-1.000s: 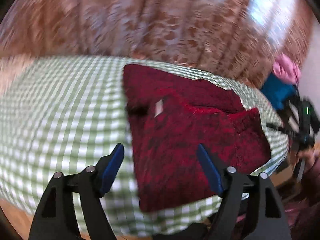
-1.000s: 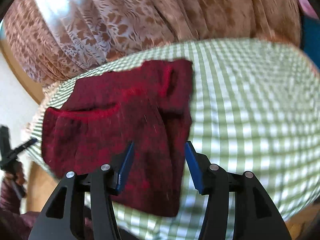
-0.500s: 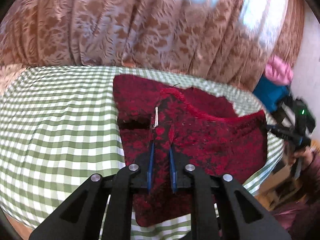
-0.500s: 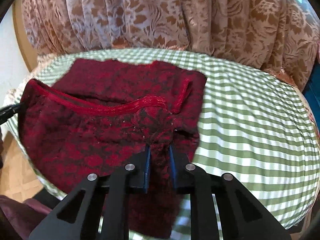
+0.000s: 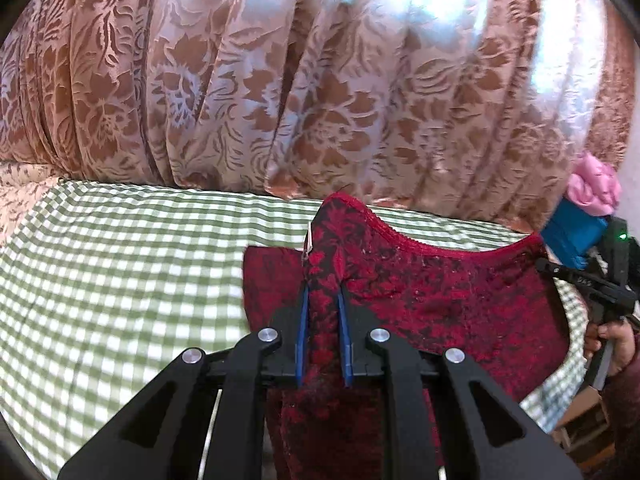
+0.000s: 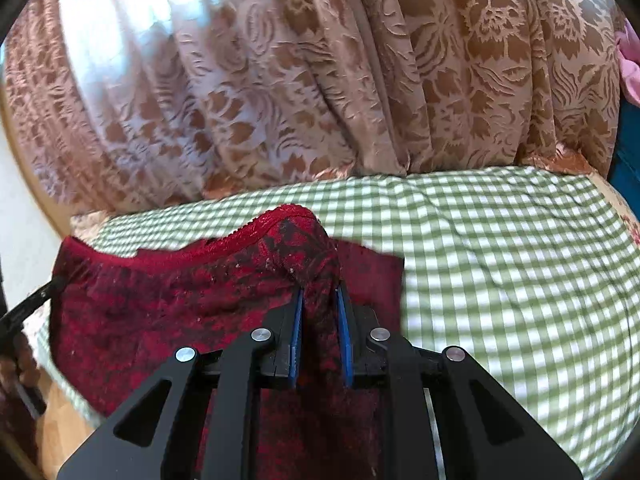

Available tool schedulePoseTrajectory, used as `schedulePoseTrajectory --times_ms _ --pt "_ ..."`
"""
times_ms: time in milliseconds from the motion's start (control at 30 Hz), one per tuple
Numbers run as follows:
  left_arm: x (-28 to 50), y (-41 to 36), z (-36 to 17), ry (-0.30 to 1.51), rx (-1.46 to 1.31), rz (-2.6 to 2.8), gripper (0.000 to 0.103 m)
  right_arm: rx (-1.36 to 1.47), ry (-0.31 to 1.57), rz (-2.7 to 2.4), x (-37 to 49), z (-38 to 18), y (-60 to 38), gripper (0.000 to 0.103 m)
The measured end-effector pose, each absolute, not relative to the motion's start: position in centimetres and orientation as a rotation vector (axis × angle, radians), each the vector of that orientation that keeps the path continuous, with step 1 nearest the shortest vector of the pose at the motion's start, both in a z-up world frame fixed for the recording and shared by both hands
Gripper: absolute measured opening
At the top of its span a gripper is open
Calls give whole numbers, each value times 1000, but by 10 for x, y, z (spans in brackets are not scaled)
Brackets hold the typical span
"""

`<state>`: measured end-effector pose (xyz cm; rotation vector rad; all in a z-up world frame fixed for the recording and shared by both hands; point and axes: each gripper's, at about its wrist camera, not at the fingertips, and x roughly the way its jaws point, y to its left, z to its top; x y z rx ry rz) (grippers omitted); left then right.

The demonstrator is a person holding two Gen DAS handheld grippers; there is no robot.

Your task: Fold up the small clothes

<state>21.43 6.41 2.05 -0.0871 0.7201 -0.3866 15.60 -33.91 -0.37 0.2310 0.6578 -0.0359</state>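
With both the left tongs (image 5: 323, 314) and right tongs (image 6: 320, 312) pinching the red garment (image 5: 440, 300) at lower centre over the checked worktop (image 5: 120, 280), carry both corners level and together so the fold lands square.

a green-and-white checked cloth (image 5: 120, 280) covers the surface, with a dark red garment (image 5: 460, 300) partly lying on it.

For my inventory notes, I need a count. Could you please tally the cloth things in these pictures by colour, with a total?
Red: 1, the garment pinched by the left gripper and the right gripper
Green and white checked: 1, the tablecloth
Brown and beige flowered: 1, the curtain
Pink: 1, a bundle of cloth
Total: 4
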Motion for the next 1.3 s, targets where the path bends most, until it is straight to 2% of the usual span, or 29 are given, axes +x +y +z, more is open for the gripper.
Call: schedulePoseTrajectory --times_ms 133,333,467,567,633,700,733,767,800,833,867,900,1133,1300 --pt "259 59 4 758 -104 -321 12 233 672 -93 199 -13 -344 15" --pt "311 42 -38 840 -72 -228 12 202 762 -192 255 -58 -352 15" --pt "333 38 -80 930 -61 -187 17 214 832 -237 280 -94 -363 15" --pt "330 42 -92 907 -82 -192 18 234 845 -220 287 -106 -370 16" --pt "331 41 -92 910 -74 -192 18 258 853 -209 289 -110 -374 20" --pt "330 42 -87 923 -91 -188 23 294 864 -188 290 -110 -378 25" --pt "329 44 -83 918 -98 -175 37 305 868 -174 288 -107 -380 27" --pt "323 47 -76 901 -102 -129 58 312 865 -164 285 -102 -381 32" --pt "318 52 -71 889 -111 -113 61 318 854 -157 280 -97 -379 38" --pt "313 56 -67 880 -132 -118 61 324 832 -150 273 -89 -380 43" --pt "306 61 -62 873 -152 -126 61 324 813 -148 267 -83 -379 59" --pt "294 66 -57 856 -156 -122 61 322 781 -143 253 -73 -379 66" --pt "218 95 -54 843 -225 -169 61 261 736 1 179 -45 -343 66" --pt "180 96 -76 902 -254 -188 61 187 770 91 132 -58 -304 66"
